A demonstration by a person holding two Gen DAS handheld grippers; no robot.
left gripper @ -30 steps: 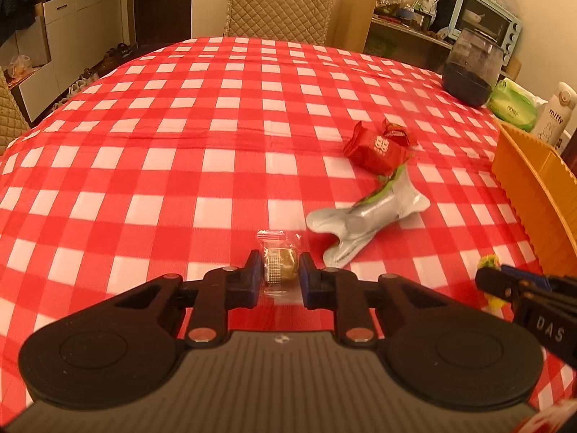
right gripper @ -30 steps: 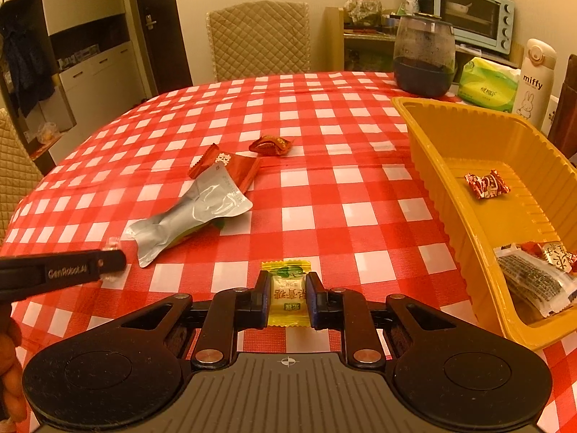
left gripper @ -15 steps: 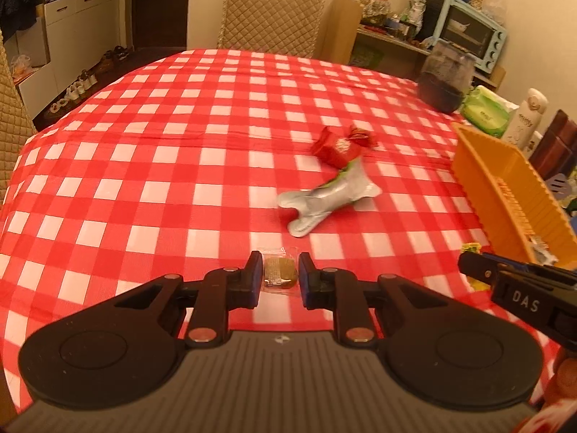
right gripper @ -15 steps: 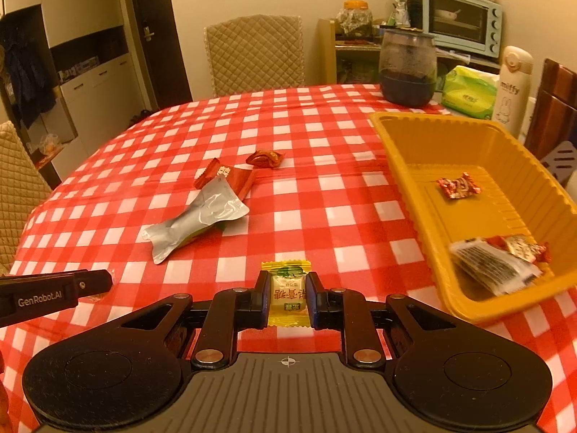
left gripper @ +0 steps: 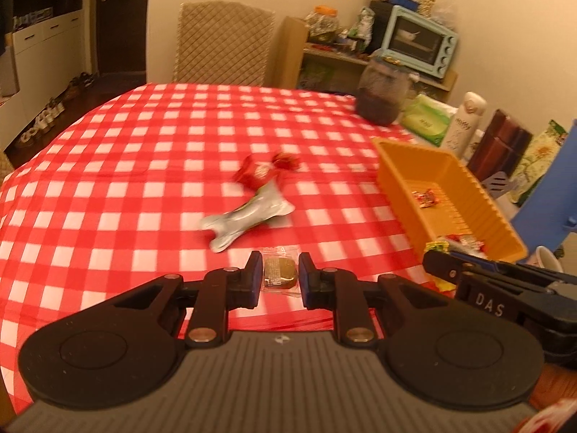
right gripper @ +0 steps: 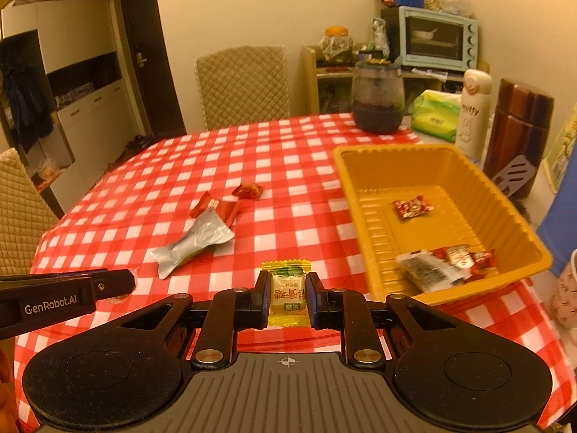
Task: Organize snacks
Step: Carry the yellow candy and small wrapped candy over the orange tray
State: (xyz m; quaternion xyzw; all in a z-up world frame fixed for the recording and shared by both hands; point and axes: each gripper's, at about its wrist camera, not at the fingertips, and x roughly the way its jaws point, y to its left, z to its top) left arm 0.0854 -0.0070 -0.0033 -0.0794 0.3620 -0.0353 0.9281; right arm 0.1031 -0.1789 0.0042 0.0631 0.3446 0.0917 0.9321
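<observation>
Between the fingers of my left gripper (left gripper: 280, 276) sat a small clear-wrapped brown candy (left gripper: 280, 271), the jaws closed narrowly on it above the red-and-white checked counter (left gripper: 144, 166). My right gripper (right gripper: 287, 294) was clamped the same way on a yellow candy (right gripper: 287, 294), held upright with its long axis pointing away from me; the red characters on its label faced me upside down and I could not read them. Each gripper showed in the other's view: the left one bore "GenRobot.AI" on its side, the right one "DAS".

Just beyond the fingers lay a silver foil pouch (right gripper: 191, 247), its long axis running diagonally from near left to far right, with a bit of green showing under it. Its far end touched a red packet (right gripper: 216, 208) carrying white print too blurred to read, and a small red candy (right gripper: 247, 190) lay just past that.

To the right stood the orange tray (right gripper: 351, 195), long axis running away from me, holding a red-wrapped sweet (right gripper: 412, 206) near its middle and several wrapped snacks (right gripper: 441, 265) at its near end.

Farther off were a dark glass jar (right gripper: 377, 99), a green tissue pack (right gripper: 434, 115), a white bottle (right gripper: 474, 112) marked "miffy", a brown flask (right gripper: 517, 133), a quilted chair (right gripper: 243, 84) and a pale blue toaster oven (right gripper: 438, 38).
</observation>
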